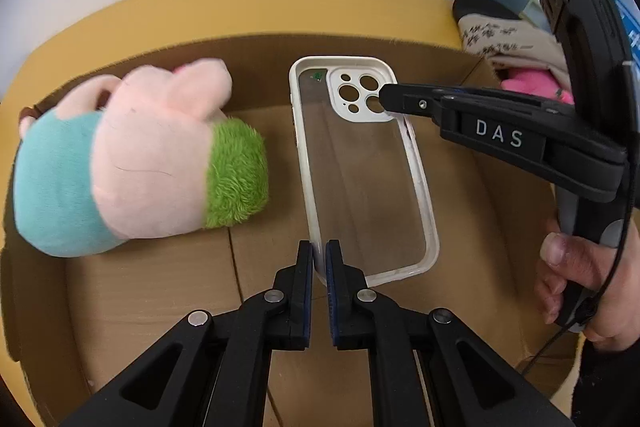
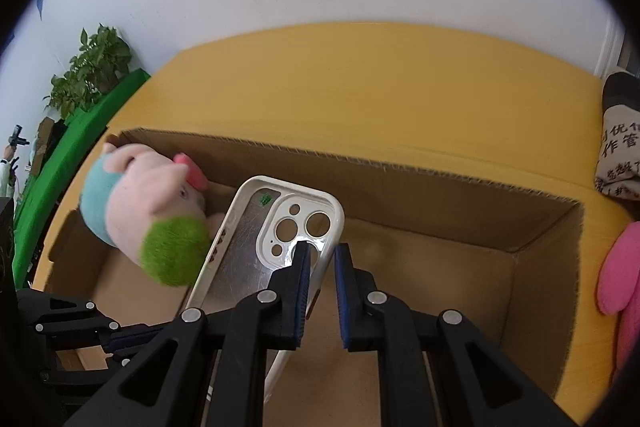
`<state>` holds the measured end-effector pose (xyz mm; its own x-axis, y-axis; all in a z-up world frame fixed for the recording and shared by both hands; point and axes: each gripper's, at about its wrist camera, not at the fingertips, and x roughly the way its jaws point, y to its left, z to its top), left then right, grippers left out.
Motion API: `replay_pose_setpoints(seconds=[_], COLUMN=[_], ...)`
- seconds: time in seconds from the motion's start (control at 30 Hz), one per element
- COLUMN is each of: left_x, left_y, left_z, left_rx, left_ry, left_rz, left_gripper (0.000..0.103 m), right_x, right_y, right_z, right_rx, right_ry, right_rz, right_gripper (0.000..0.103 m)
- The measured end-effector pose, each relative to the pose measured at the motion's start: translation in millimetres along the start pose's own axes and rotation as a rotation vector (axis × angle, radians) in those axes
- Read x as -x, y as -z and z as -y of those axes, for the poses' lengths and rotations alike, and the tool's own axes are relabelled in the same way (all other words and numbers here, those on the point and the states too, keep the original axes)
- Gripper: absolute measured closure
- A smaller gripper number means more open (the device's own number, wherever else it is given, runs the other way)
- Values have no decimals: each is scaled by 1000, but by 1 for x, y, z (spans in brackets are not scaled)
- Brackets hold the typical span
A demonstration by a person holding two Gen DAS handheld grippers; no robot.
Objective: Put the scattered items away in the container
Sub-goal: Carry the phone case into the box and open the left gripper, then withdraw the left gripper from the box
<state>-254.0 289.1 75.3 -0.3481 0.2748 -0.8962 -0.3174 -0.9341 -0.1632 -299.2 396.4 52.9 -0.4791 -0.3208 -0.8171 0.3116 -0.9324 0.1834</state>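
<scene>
A clear phone case (image 1: 360, 167) with a white rim is gripped at two spots over the floor of an open cardboard box (image 1: 160, 287). My left gripper (image 1: 319, 253) is shut on the rim at the case's near corner. My right gripper (image 1: 386, 99) comes in from the right and is shut on the rim beside the camera cut-outs. In the right wrist view the white rim of the case (image 2: 248, 239) passes between the right gripper (image 2: 322, 261) pads. A pink, teal and green plush toy (image 1: 132, 155) (image 2: 152, 223) lies in the left part of the box (image 2: 400, 195).
The box stands on a yellow table (image 1: 280, 7) (image 2: 360, 75) against a white wall. A printed cloth item (image 1: 500, 35) (image 2: 620, 155) and a pink plush (image 1: 532, 85) (image 2: 620, 267) lie right of the box. A person's hand (image 1: 580, 267) holds the right gripper. A potted plant (image 2: 92, 67) stands far left.
</scene>
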Motion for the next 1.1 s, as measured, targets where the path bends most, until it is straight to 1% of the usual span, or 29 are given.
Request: replay_pose_setpoints(seconds=[0.1,0.2,0.3,0.33,0.37,0.4,0.43,0.47,0.5,0.53,0.57,0.6,0.63,0.67,0.7,0.77,0.83,0.87,0.9,0.93,1.0,1.07,1.1], left_x=[-20,-31,-35,-34,-31,-27,-22,-15,-3,11,25,40,57,71,84,104,111,109,105,99,94,84,81], left_y=[0,0,-1,-1,0,2,4,6,8,12,17,25,33,40,48,70,96,104,117,130,153,174,182], left_z=[-7,-10,-16,-20,-22,-23,-24,-24,-24,-23,-23,-23,-26,-32,-38,-51,-67,-71,-78,-87,-107,-116,-113], left_rx=[32,59,88,96,102,103,101,96,83,64,47,34,26,21,20,24,24,27,38,56,99,128,138], left_ry=[6,12,32,44,50,51,48,43,34,24,14,3,-3,-2,-1,-20,-68,-93,-114,-118,-98,-90,-103], left_rz=[-47,-78,-84,-78,-65,-50,-34,-16,15,54,88,123,158,187,214,249,242,233,212,186,154,128,120], left_gripper=[98,98,97,97,97,94,89,75,62,58,49,41,37,30,24,20,20,20,20,20,20,20,20], right_x=[-20,-33,-38,-36,-33,-27,-20,-9,5,21,39,61,82,105,129,170,190,197,198,193,179,163,157], right_y=[0,0,0,-1,-1,-2,-3,-3,-4,-3,-1,3,9,18,30,59,81,100,112,125,149,166,174], right_z=[3,3,3,3,3,3,2,1,0,0,-2,-5,-8,-13,-17,-26,-37,-38,-37,-38,-26,-13,-6], right_rx=[-3,-9,-14,-13,-13,-10,-4,1,3,2,1,2,5,13,22,33,31,18,5,-11,-50,-106,-129], right_ry=[15,29,23,28,32,42,53,63,66,64,59,49,35,17,3,-19,-29,-27,-30,-35,-33,-15,5], right_rz=[-50,-73,-74,-76,-75,-70,-60,-44,-22,-1,24,53,81,113,144,191,210,208,193,167,95,31,9], right_gripper=[91,91,85,81,67,51,45,42,42,41,39,35,32,25,23,22,20,20,20,20,20,20,20])
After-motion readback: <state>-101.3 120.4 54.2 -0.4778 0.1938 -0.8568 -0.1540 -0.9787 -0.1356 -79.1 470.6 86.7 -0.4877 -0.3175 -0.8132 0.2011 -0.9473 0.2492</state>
